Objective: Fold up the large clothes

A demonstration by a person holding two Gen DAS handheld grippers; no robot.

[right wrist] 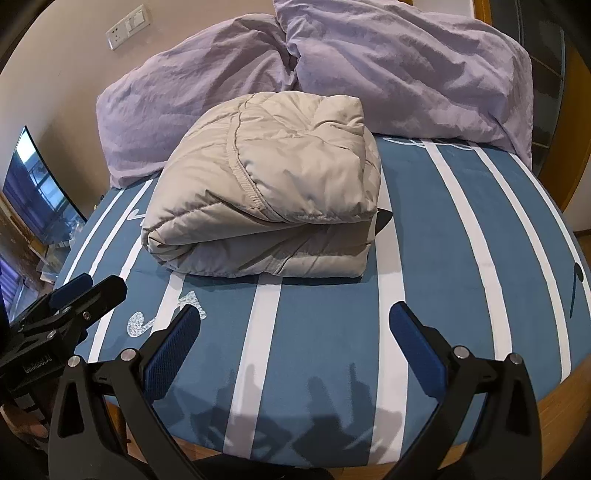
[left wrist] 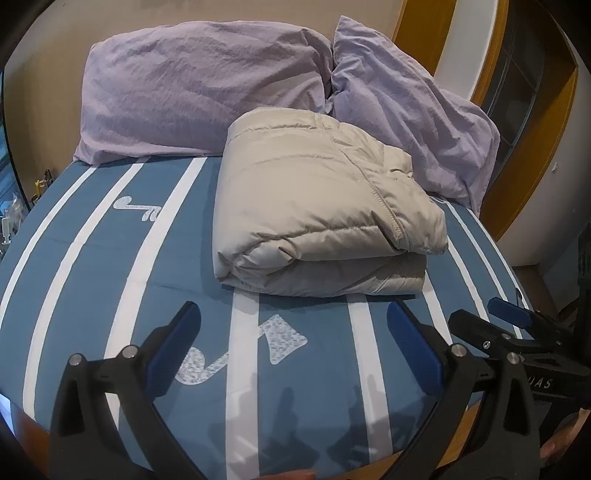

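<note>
our left gripper (left wrist: 291, 339) and right gripper (right wrist: 295, 343) hang with jaws spread and empty over the near edge of the striped blue bedsheet (right wrist: 443, 236). just beyond, the beige puffer jacket (left wrist: 317, 214) lies in a compact folded bundle mid-bed, so we judge folding done, with at most a tidy-up press left. two lilac pillows (left wrist: 199, 92) crowd its far side.

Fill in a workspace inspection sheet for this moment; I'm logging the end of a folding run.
Surface: bed sheet, blue with white stripes, lying flat.
Job's things: beige puffer jacket folded into a compact bundle, resting on the sheet.
Clutter: two lilac pillows at the head of the bed, behind the jacket.
Grippers: left claw and right claw open, empty, short of the jacket.
Cables: nothing seen.
Surroundings: wall sockets, a screen, wooden door frame.
</note>
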